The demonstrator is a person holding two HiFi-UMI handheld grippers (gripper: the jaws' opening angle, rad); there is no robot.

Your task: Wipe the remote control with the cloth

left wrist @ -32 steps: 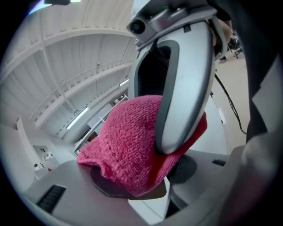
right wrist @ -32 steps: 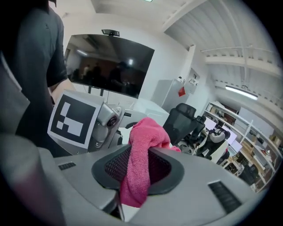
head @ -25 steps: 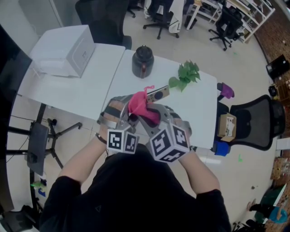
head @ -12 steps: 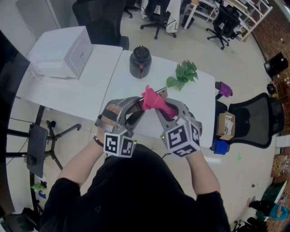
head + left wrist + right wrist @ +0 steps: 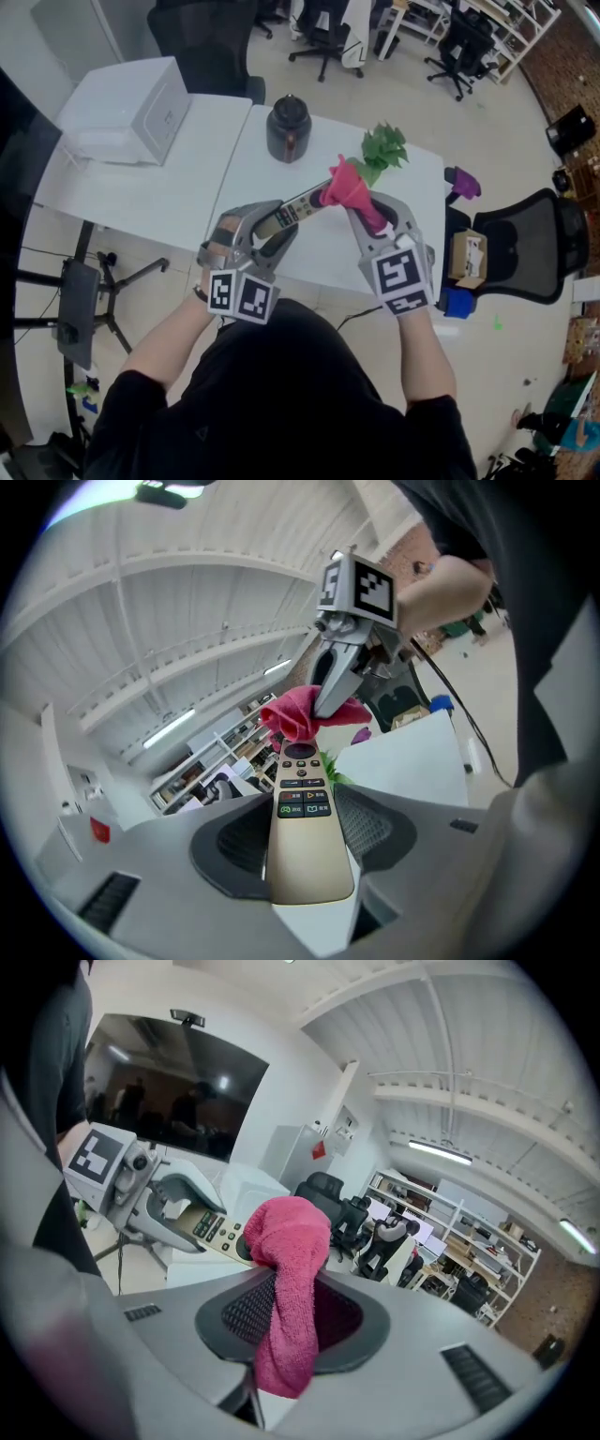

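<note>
My left gripper (image 5: 274, 228) is shut on the near end of a gold remote control (image 5: 298, 208) and holds it in the air above the white table (image 5: 328, 248). In the left gripper view the remote (image 5: 303, 827) runs straight out between the jaws, buttons up. My right gripper (image 5: 367, 204) is shut on a pink cloth (image 5: 348, 186), whose bunched end rests on the remote's far tip. The right gripper view shows the cloth (image 5: 286, 1288) clamped between the jaws, with the remote (image 5: 212, 1230) and the left gripper (image 5: 178, 1206) behind it.
On the table stand a dark round pot (image 5: 287, 128), a green leafy plant (image 5: 382, 151) and a white box-shaped appliance (image 5: 125, 108). A black office chair (image 5: 525, 248) and a purple object (image 5: 462, 184) lie to the right of the table.
The right gripper has slid the pink cloth along the remote, from near the left gripper's jaws out to the far tip. The left gripper has kept the remote almost still.
</note>
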